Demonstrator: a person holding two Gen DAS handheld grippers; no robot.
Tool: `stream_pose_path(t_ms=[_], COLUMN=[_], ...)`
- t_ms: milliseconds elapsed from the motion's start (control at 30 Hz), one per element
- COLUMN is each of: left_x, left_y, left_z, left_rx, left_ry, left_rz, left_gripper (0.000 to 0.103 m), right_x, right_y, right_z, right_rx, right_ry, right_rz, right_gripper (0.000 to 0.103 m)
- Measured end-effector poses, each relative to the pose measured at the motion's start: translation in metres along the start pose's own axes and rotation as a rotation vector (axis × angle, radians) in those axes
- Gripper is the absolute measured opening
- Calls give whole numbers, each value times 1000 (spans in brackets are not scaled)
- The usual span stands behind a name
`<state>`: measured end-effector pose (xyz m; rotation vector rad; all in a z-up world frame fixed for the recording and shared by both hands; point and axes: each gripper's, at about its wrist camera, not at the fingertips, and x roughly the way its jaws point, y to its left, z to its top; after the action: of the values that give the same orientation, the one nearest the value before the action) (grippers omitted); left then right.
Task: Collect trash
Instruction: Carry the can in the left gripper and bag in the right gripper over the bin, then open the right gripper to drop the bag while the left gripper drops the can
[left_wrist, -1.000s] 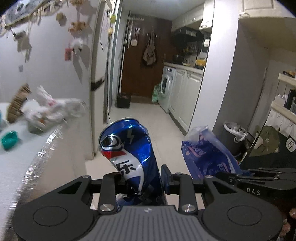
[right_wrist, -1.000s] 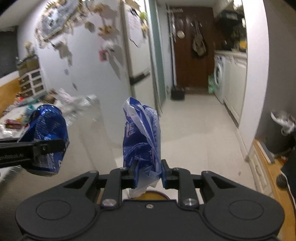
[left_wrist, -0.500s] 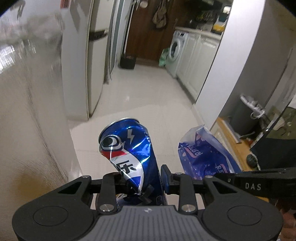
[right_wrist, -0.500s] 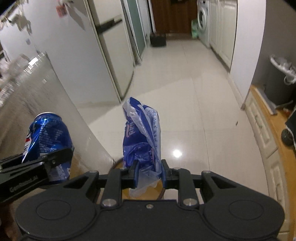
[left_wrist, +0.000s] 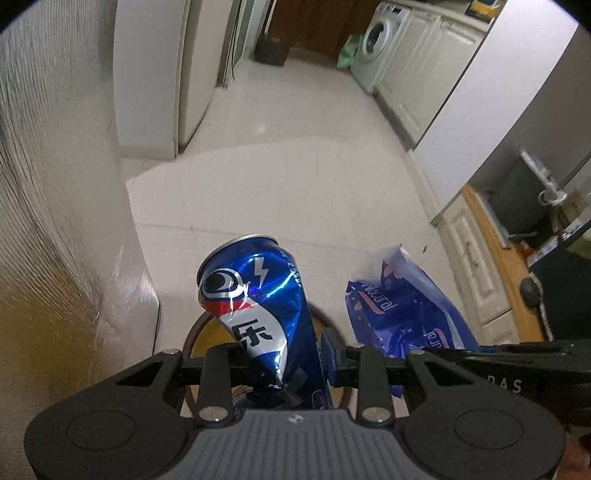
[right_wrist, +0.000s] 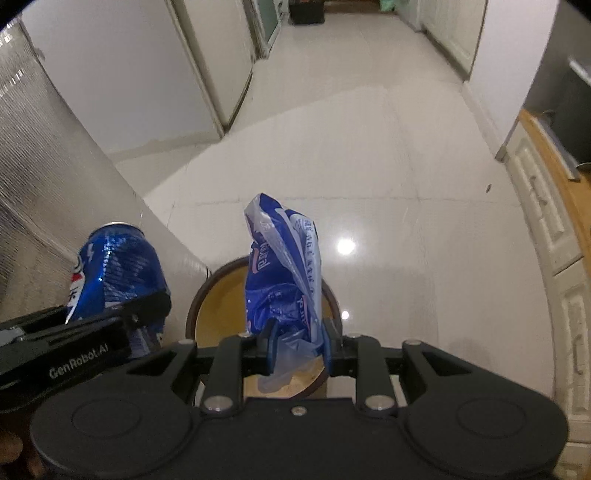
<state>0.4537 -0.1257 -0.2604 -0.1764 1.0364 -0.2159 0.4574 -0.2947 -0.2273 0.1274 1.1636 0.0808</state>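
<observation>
The left gripper (left_wrist: 291, 363) is closed part-way on a crushed blue can (left_wrist: 258, 310); its pads pinch the can's flattened lower end, and the rounder top of the can juts out ahead of the fingers, tilted a little to the left. The right gripper (right_wrist: 297, 350) is clamped tight on a crumpled blue plastic bag (right_wrist: 282, 280); the bag's bunched neck sits between the pads, a clear scrap of it hangs below them, and the rest stands up ahead of the fingers. Both grippers point steeply down at the white tiled floor (right_wrist: 369, 147).

A round bin (right_wrist: 199, 299) with a dark brown rim and a yellowish inside stands on the floor below; in the right wrist view the bag lies directly over its opening, and the can (right_wrist: 114, 273) held by the left gripper (right_wrist: 147, 306) sits just left of the rim, beside the bag but apart from it. In the left wrist view the bin's rim (left_wrist: 192, 332) shows behind the can and the fingers, so the can is over or close to its opening there; the bag (left_wrist: 406, 314) is just to the right of the can.

A shiny silver-covered surface (left_wrist: 55, 184) rises along the left side; a white fridge (left_wrist: 155, 74) and a washing machine (left_wrist: 380, 33) stand further back.
</observation>
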Motion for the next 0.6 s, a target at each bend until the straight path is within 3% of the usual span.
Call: stream_pose_path(t_ms=[233,600], left_x=[43,92], left_y=[17,42], left_z=[-10,-14], left_rx=[34,2], left_ry=[67,178], left_rz=[7,-4], left_gripper=[33,33], right_x=[62,134], right_y=[8,18], right_z=[0,-5], right_rx=[-57,-72], right_ry=[76,175], right_rz=[4,-6], right_gripper=[24,25])
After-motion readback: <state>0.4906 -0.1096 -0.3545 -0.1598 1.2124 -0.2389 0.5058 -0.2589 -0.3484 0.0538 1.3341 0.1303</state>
